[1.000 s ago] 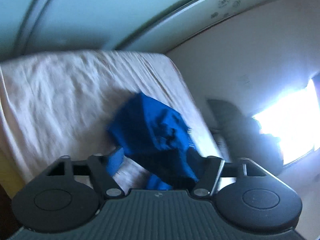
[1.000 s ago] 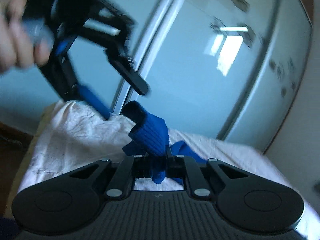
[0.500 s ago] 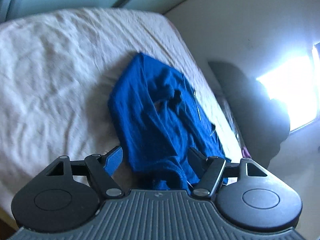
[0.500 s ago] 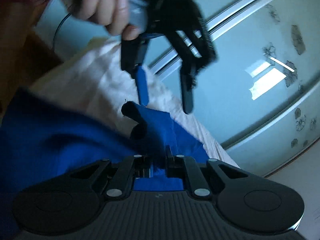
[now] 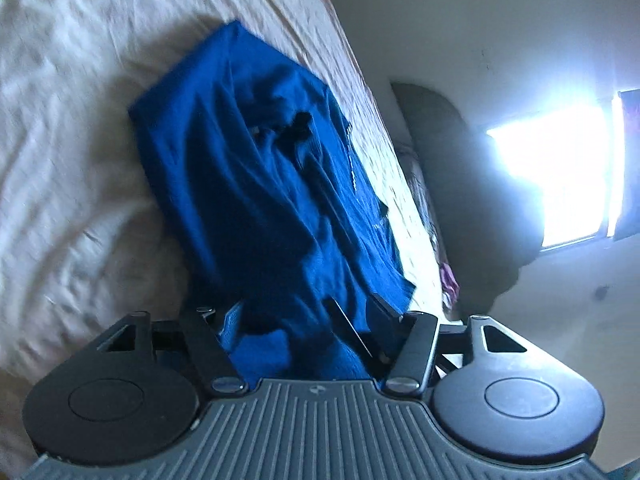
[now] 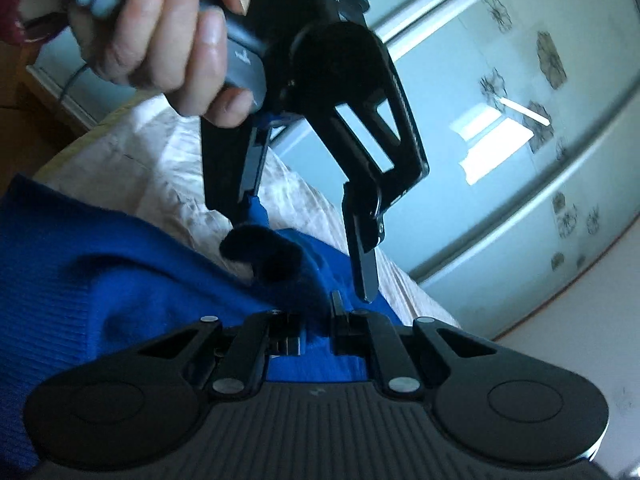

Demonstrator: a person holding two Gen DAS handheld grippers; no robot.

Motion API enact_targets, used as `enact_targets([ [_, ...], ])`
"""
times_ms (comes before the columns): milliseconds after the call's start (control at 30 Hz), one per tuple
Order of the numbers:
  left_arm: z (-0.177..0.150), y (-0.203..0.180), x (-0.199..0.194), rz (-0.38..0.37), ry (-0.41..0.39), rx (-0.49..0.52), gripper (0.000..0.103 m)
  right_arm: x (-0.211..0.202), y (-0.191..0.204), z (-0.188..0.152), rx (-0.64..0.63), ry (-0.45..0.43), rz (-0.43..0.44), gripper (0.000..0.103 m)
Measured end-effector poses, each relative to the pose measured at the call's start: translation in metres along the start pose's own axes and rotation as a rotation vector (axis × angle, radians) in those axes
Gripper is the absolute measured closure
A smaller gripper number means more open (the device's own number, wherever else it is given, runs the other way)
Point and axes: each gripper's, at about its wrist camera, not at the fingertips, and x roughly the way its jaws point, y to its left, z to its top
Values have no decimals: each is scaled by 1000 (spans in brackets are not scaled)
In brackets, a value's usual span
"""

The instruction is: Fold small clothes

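Nearby, little crowds the royal-blue knitted garment (image 5: 264, 200), which lies rumpled along the right edge of the bed covered in a wrinkled cream sheet (image 5: 72, 128), its near end lifted off the sheet. Beyond that right edge, a small pink-purple cloth (image 5: 449, 276) shows just beside the mattress, below a dark arched shape (image 5: 452, 184) against the pale wall (image 5: 460, 28); a glaring bright window (image 5: 560, 176) washes out the right of the left wrist view. The left gripper (image 5: 306, 312) has its jaws spread wide, with blue fabric bunched between them and hiding part of the fingers. In the right wrist view, the right gripper (image 6: 310, 312) has its jaws pressed together, pinching a fold of the garment, and a dark rolled cuff (image 6: 260, 252) rises just ahead of it. The left hand (image 6: 160, 36) grips its tool above, blocking much of the view. Behind the bed's far edge stand pale blue-green sliding wardrobe doors (image 6: 520, 112) with flower prints.
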Motion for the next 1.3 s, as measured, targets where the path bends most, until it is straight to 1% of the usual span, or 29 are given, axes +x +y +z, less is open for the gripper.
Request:
enact_targets([
  [67, -2, -3, 1, -5, 8, -11, 56, 2, -3, 0, 42, 9, -12, 93],
  [133, -4, -5, 2, -16, -2, -18, 69, 3, -12, -1, 116, 19, 3, 93],
  [200, -4, -10, 3, -14, -17, -14, 71, 3, -17, -1, 166, 23, -3, 94],
  [233, -5, -14, 3, -11, -30, -4, 74, 3, -18, -1, 175, 26, -15, 94],
  [267, -5, -18, 2, -4, -49, 6, 88, 3, -20, -1, 188, 29, -28, 93],
  [300, -6, -23, 2, 13, -71, 33, 96, 3, -24, -2, 219, 42, -46, 93],
  [333, -6, -28, -2, 23, -92, 50, 95, 5, -28, -5, 251, 53, -64, 89],
  [367, -6, -31, -3, 23, -110, 59, 95, 4, -34, -9, 301, 63, -66, 80],
  [400, -6, -34, -3, 22, -122, 68, 96, 2, -40, -13, 357, 70, -56, 76],
  [467, -5, -40, -1, 18, -139, 87, 99, -5, -51, -21, 461, 65, -44, 61],
  [500, -5, -43, 0, 23, -153, 95, 99, -10, -56, -25, 510, 56, -39, 56],
  [567, -5, -48, 1, 22, -170, 110, 99, -20, -64, -32, 615, 36, -30, 35],
  [633, -6, -51, 4, 2, -182, 117, 99, -29, -79, -48, 796, 7, 24, 29],
  [700, -8, -53, 5, -17, -198, 120, 99, -34, -96, -75, 1099, -53, 146, 28],
  [733, -10, -54, 6, -20, -206, 124, 99, -34, -102, -95, 1299, -94, 227, 28],
  [767, -11, -54, 8, -20, -214, 126, 99, -31, -105, -109, 1456, -125, 287, 27],
  [800, -14, -54, 10, -21, -223, 127, 99, -27, -103, -131, 1680, -175, 363, 26],
  [833, -16, -54, 13, -18, -226, 129, 99, -23, -99, -146, 1833, -209, 416, 26],
  [867, -19, -54, 15, -11, -229, 133, 99, -15, -91, -164, 2022, -256, 496, 26],
  [900, -21, -54, 17, -2, -229, 140, 99, -9, -84, -175, 2138, -299, 554, 26],
  [933, -23, -54, 20, 9, -229, 150, 99, -4, -77, -182, 2216, -342, 597, 26],
  [967, -26, -54, 22, 16, -228, 157, 99, 1, -75, -182, 2262, -353, 618, 26],
  [1033, -30, -54, 24, 24, -226, 169, 98, 8, -72, -179, 2290, -290, 609, 27],
  [1067, -31, -54, 25, 27, -224, 173, 97, 11, -71, -176, 2293, -264, 601, 32],
  [1100, -31, -53, 26, 30, -222, 178, 97, 10, -69, -176, 2298, -252, 576, 40],
  [1133, -32, -53, 26, 34, -218, 182, 94, 9, -70, -176, 2298, -231, 547, 65],
  [1167, -33, -53, 26, 39, -214, 183, 94, 11, -70, -176, 2293, -214, 533, 84],
  [1233, -33, -53, 28, 48, -199, 194, 93, 6, -70, -177, 2270, -191, 485, 92],
  [1300, -32, -52, 29, 57, -189, 204, 91, 4, -72, -176, 2237, -185, 455, 94],
])
